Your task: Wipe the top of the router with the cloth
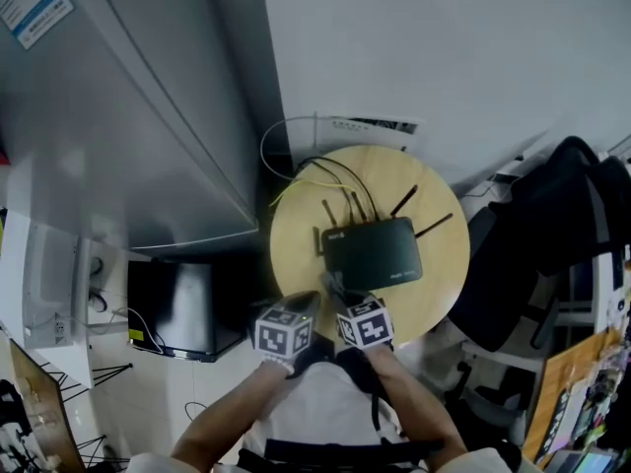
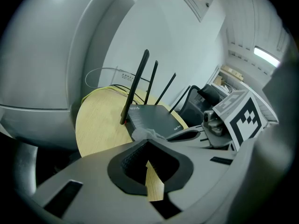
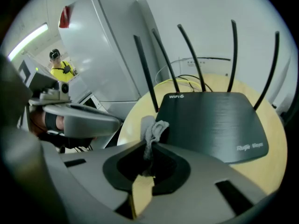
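Observation:
A black router with several upright antennas lies on a small round wooden table. My right gripper is at the router's near left corner, shut on a small crumpled grey cloth that rests against the router's edge. My left gripper hovers just beside it, over the table's near rim, its jaws shut with nothing between them. In the left gripper view the cloth shows just past the left gripper, in front of the router.
A tall grey appliance stands close at the table's left. Yellow and black cables run off the table's far side. A dark chair with bags crowds the right. A black box sits on the floor, lower left.

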